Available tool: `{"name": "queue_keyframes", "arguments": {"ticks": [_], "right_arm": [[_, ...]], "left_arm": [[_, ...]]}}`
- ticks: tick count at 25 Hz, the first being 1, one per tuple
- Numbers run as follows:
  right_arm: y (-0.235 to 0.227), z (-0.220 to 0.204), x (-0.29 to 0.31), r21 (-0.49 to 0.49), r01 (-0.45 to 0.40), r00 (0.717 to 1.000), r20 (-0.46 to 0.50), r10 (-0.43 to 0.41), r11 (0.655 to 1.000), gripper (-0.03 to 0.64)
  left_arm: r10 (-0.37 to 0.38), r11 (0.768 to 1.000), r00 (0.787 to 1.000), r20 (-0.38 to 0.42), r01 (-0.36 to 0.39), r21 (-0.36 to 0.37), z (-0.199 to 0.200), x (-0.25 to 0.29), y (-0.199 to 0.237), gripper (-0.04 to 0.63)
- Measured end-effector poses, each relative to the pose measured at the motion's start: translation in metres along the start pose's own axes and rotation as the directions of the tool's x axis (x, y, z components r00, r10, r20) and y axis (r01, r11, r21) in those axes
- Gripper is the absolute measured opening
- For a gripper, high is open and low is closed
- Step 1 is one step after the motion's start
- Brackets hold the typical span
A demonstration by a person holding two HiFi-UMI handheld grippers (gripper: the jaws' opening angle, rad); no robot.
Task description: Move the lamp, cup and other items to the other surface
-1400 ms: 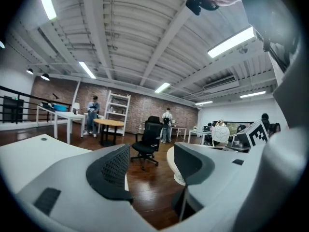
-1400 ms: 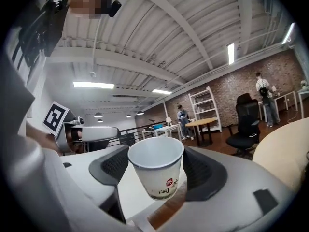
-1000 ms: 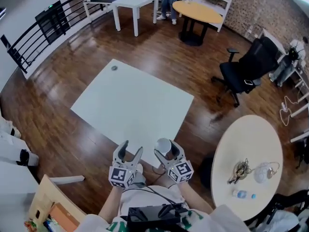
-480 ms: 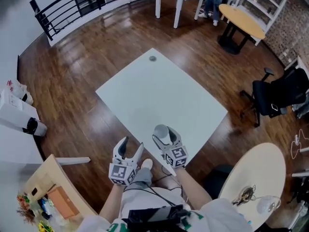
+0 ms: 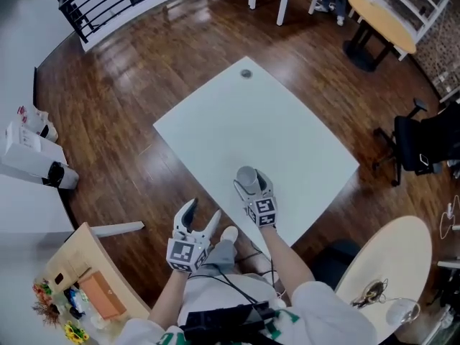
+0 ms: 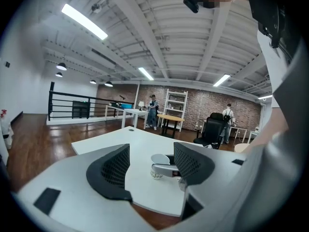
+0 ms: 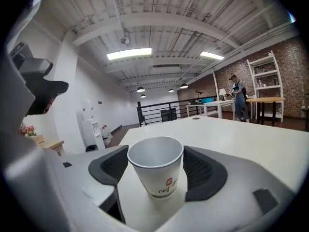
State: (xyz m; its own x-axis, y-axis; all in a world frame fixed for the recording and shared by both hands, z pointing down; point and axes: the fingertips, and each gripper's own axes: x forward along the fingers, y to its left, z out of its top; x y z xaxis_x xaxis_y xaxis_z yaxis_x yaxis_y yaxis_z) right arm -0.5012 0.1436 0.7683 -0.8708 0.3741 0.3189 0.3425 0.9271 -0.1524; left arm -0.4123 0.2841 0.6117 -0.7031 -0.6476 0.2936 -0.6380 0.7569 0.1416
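Right gripper view: your right claw (image 7: 159, 174) grips the cup (image 7: 155, 161) at the tabletop's (image 7: 241, 139) near edge; set it down next. Left claw (image 6: 149, 166) gapes empty.

The cup (image 5: 246, 175) sits between the right gripper's (image 5: 248, 184) jaws over the square table (image 5: 251, 113) at frame centre; a round table (image 5: 395, 254) lies lower right.

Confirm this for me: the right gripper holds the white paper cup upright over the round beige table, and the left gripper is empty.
Wrong table. The right gripper holds the white paper cup upright over the white square table, as the head view shows. The left gripper is empty.
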Motion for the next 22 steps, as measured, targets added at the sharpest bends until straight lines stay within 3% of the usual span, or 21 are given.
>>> {"name": "queue_keyframes", "arguments": {"ticks": [6,13,17,22], "right_arm": [[-0.002,-0.007,-0.009,0.078,0.022,1.000,-0.010,-0.021,0.997,0.426],[-0.001,0.056,-0.084,0.105,0.033,0.985,0.166,-0.050,0.994,0.437],[-0.019,0.088,-0.156,0.074,0.118,0.956,0.260,-0.133,0.990,0.436],[-0.050,0.123,-0.266,0.125,0.268,0.884,0.363,-0.295,0.955,0.418]], "left_arm": [[-0.031,0.999,1.000,0.001,0.031,0.014,0.003,0.001,-0.013,0.264],[-0.086,0.995,0.995,0.057,0.083,0.049,0.027,0.007,-0.045,0.265],[-0.163,0.985,0.982,0.100,0.157,0.070,0.046,0.013,-0.089,0.265],[-0.302,0.952,0.944,0.134,0.289,0.105,0.063,0.023,-0.155,0.265]]}}
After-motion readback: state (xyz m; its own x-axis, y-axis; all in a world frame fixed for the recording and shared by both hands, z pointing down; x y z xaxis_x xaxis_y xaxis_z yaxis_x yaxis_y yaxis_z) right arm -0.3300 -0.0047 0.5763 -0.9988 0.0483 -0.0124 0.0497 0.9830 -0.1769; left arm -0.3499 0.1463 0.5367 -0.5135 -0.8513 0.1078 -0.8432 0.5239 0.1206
